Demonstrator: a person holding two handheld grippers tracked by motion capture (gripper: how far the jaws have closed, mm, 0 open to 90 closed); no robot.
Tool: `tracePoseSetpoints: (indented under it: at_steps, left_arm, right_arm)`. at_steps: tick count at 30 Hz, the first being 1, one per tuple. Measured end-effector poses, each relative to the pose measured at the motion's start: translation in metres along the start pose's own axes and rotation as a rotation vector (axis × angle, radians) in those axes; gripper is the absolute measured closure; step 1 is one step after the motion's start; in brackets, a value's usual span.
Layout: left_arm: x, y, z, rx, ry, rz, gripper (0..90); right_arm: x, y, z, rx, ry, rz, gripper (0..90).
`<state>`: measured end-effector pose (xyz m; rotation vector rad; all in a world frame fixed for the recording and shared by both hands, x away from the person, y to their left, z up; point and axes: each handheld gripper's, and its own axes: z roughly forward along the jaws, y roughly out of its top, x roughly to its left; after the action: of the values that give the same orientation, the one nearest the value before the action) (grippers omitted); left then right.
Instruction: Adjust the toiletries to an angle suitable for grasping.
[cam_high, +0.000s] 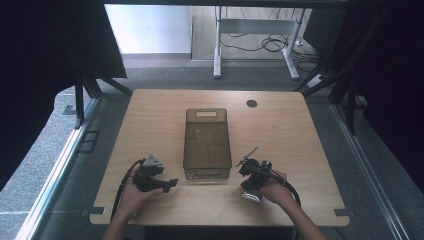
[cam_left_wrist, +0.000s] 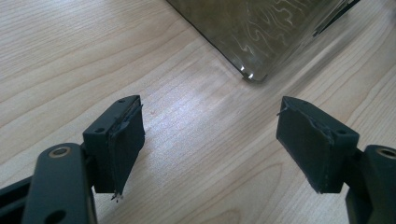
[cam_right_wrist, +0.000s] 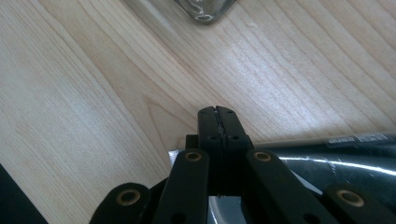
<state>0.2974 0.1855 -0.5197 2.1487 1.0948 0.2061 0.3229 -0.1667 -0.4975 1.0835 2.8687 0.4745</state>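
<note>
A smoky see-through bin (cam_high: 207, 142) stands in the middle of the wooden table (cam_high: 280, 130). My left gripper (cam_high: 166, 178) rests near the bin's front left corner, pointing toward it. In the left gripper view its jaws (cam_left_wrist: 210, 108) stand wide open over bare wood, with the bin's corner (cam_left_wrist: 254, 74) just beyond them. My right gripper (cam_high: 244, 167) sits by the bin's front right corner. Its jaws (cam_right_wrist: 218, 113) are pressed together with nothing visible between them. A shiny dark packet (cam_right_wrist: 336, 156) lies under the gripper body, and it shows silvery under the hand (cam_high: 251, 196).
The bin looks empty through its walls. A round cable hole (cam_high: 251, 103) sits at the table's back right. Dark curtains flank both sides, and a white desk frame (cam_high: 257, 40) stands on the floor beyond the table.
</note>
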Motion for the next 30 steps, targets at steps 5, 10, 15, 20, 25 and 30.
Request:
tracePoseSetpoints:
  at_steps: [5, 10, 15, 20, 25, 30]
  left_arm:
    - [0.000, 0.000, -0.001, -0.005, 0.001, -0.006, 23.8]
    - [0.000, 0.000, 0.000, 0.001, 0.001, 0.002, 23.8]
    - [-0.001, 0.000, 0.000, 0.002, 0.003, 0.001, 23.8]
    - [-0.001, 0.000, 0.000, 0.002, 0.001, 0.001, 23.8]
    - [0.000, 0.000, 0.001, 0.006, 0.002, 0.003, 23.8]
    - [0.000, 0.000, 0.001, 0.010, 0.003, 0.003, 23.8]
  right_arm:
    - [0.001, -0.001, 0.003, 0.012, 0.005, -0.005, 90.0]
    - [0.001, -0.005, 0.001, 0.013, 0.007, 0.009, 90.0]
    - [-0.002, -0.015, -0.003, 0.016, 0.003, 0.025, 90.0]
    - [-0.005, -0.025, -0.007, 0.010, -0.001, 0.041, 90.0]
    - [-0.007, -0.035, -0.011, 0.008, -0.004, 0.064, 90.0]
    - [-0.011, -0.045, -0.015, 0.003, -0.022, 0.080, 90.0]
